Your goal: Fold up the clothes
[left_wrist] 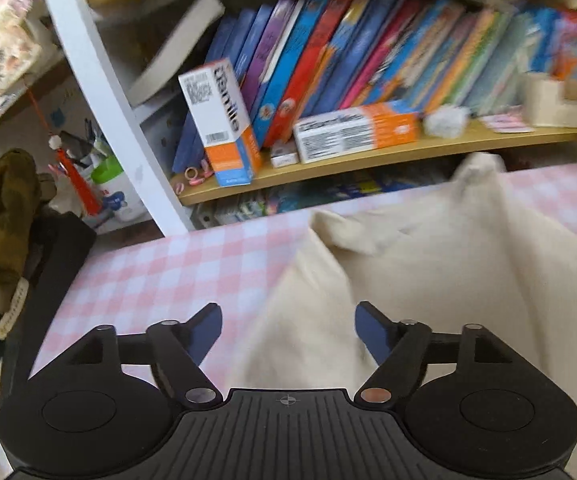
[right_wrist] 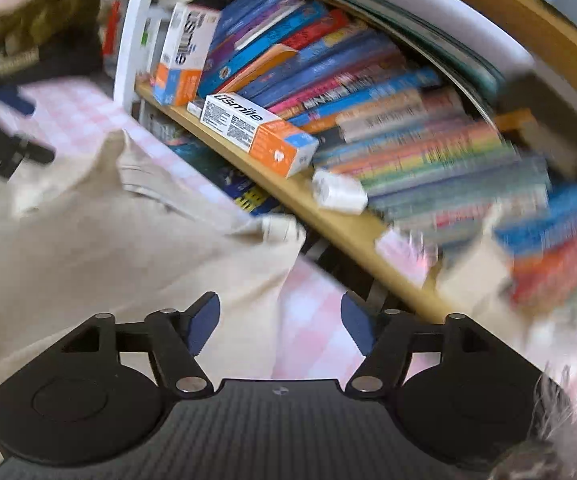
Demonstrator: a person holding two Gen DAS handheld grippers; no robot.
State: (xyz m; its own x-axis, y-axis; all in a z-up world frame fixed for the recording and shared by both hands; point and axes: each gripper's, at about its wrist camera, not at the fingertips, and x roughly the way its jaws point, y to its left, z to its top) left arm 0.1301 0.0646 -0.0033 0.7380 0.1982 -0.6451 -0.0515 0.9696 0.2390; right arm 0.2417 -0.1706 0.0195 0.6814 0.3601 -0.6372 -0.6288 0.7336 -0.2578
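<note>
Left gripper point(left_wrist: 288, 330): fingers spread wide, nothing between them. The right finger point(left_wrist: 372, 330) stands over the near part of the garment point(left_wrist: 428, 272); the left finger stands over bare tablecloth point(left_wrist: 160, 272). Whether the tips touch the fabric cannot be told.

Right gripper point(right_wrist: 280, 326): fingers likewise spread wide and empty. The left finger point(right_wrist: 204, 326) is over the garment point(right_wrist: 108, 240); the right finger is over the tablecloth point(right_wrist: 308, 320), near the table's far edge.

Garment: cream cloth, lying rumpled on the pink check tablecloth between and ahead of the two grippers. In the left view it rises in soft ridges ahead of the fingers, with a raised point at its far end. In the right view a ribbed band point(right_wrist: 144, 188) and a corner point(right_wrist: 284, 228) lie ahead of the left finger, toward the shelf point(right_wrist: 348, 228).

Handling, as a judgement: the cloth looks light, soft and limp, not fragile. It will sag and drag if held at one point only. Take hold at an edge or corner, where a single layer can be pinched; the ribbed band and the far corner are the clearest candidates. The heap shows no flat, squared fold.

Beyond the fingers: books point(left_wrist: 348, 52) and cartons fill the shelf. Left of the left gripper hangs a dark olive cloth point(left_wrist: 0, 216).
</note>
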